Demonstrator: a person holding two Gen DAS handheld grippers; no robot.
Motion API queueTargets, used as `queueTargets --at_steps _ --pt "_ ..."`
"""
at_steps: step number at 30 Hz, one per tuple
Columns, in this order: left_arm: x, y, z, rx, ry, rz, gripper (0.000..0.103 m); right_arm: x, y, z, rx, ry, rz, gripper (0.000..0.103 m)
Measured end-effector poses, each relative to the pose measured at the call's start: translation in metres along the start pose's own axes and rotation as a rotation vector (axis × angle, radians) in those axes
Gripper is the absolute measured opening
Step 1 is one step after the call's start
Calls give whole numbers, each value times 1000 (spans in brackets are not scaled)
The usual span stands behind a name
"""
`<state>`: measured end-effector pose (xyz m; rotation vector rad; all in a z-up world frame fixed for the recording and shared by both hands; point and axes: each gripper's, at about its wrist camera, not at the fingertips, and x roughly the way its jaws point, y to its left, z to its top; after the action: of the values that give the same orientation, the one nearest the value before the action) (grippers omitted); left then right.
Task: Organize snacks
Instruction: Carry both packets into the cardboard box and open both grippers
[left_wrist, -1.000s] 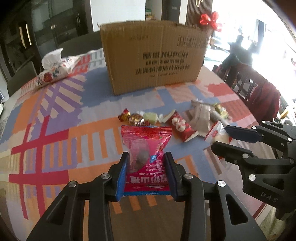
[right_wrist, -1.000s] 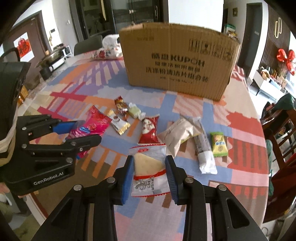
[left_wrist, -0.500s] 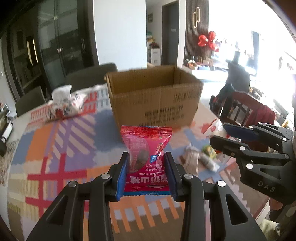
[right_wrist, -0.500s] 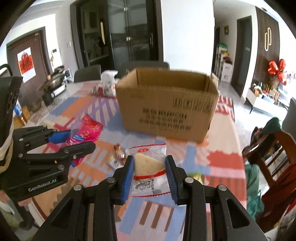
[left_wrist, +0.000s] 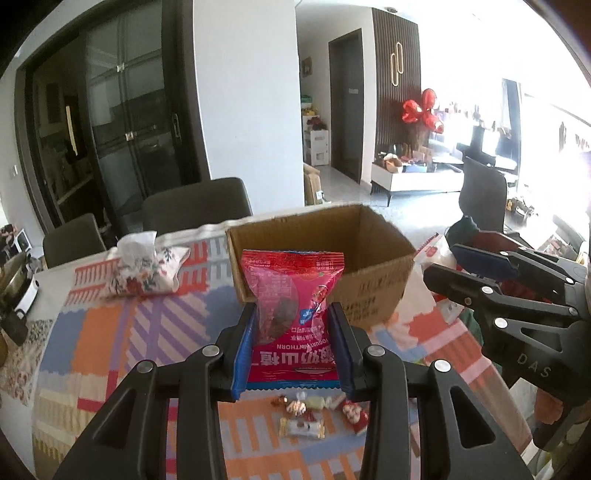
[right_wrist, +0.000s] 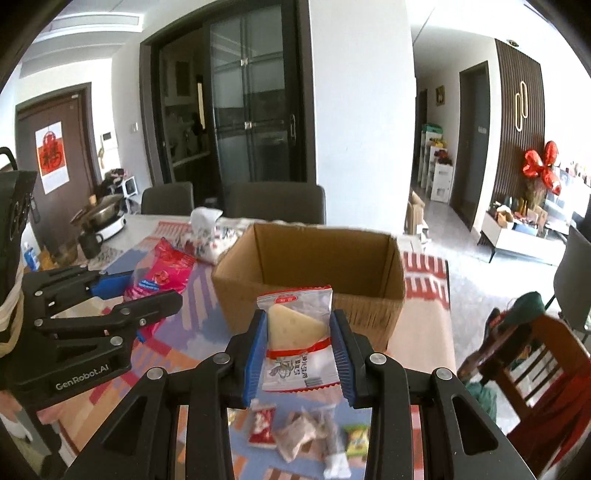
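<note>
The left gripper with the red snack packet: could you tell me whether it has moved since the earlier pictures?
Yes. The left gripper, shut on the red snack packet, has risen: the cardboard box now shows its open inside, and the loose snacks lie below the jaws.

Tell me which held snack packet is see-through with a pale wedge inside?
The white packet in the right claw. The left claw grips a red printed packet.

Patterned table (left_wrist: 110, 332) — carton (left_wrist: 369, 291), loose snacks (left_wrist: 317, 410)
</note>
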<state>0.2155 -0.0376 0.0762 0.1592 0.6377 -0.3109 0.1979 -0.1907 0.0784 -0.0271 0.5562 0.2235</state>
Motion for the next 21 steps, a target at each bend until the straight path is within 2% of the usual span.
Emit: queueTargets --at_steps 13,21 --pt "37 12 53 -15 -2 -4 37 29 -14 54 -15 -13 -6 36" --pt "79 18 68 -42 67 -11 37 62 -27 69 -21 27 -12 36"
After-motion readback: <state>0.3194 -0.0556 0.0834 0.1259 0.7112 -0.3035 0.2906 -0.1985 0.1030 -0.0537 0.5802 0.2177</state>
